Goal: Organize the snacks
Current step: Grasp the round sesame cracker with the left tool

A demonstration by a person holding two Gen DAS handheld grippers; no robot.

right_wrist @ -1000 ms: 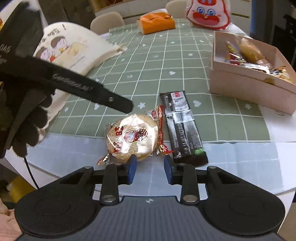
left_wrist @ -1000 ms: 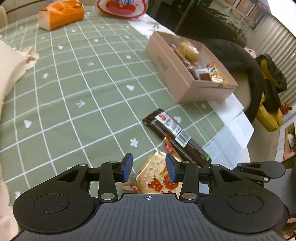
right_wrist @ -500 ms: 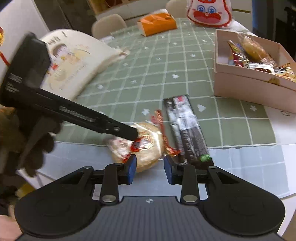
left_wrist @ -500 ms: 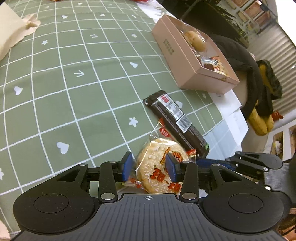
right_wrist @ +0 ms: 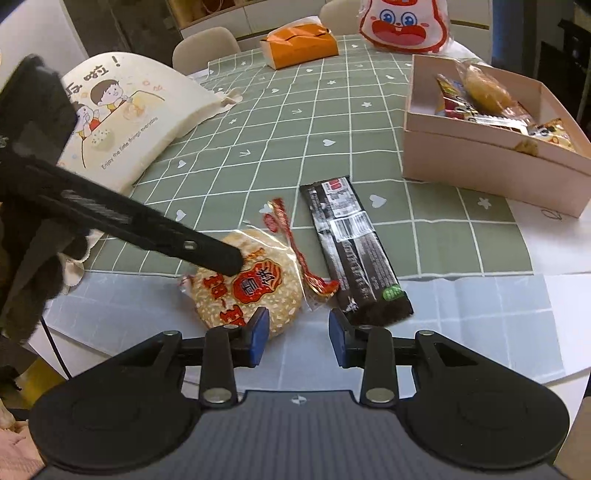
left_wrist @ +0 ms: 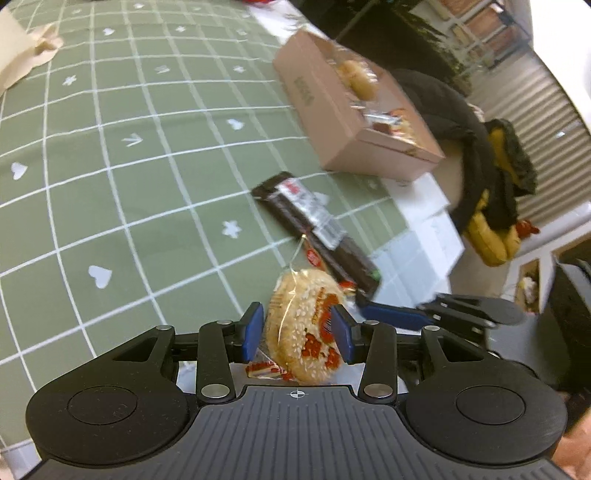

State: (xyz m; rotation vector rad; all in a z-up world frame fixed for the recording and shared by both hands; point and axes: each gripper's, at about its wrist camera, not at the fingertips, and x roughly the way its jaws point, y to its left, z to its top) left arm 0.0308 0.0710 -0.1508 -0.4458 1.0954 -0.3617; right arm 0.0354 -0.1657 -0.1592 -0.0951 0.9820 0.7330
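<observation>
A round sesame cake in a clear wrapper with red print (left_wrist: 303, 325) (right_wrist: 247, 284) sits between the blue pads of my left gripper (left_wrist: 297, 330), tilted up off the table; the pads touch its sides. In the right wrist view the left gripper's black finger lies across the cake. A long black snack bar (right_wrist: 351, 247) (left_wrist: 314, 229) lies on the table just right of it. My right gripper (right_wrist: 297, 334) is open and empty, low at the table's near edge. A pink box (right_wrist: 491, 158) (left_wrist: 347, 125) holding several wrapped snacks stands at the right.
A cream printed cloth bag (right_wrist: 122, 122) lies at the left. An orange box (right_wrist: 299, 46) and a rabbit-face bag (right_wrist: 402, 26) stand at the far end. White paper (right_wrist: 480, 295) covers the near table edge. A chair with dark clothes (left_wrist: 480, 155) stands beyond the box.
My left gripper has moved forward around the sesame cake, closed on its sides and tilted it up. The right gripper has stayed low and open.
</observation>
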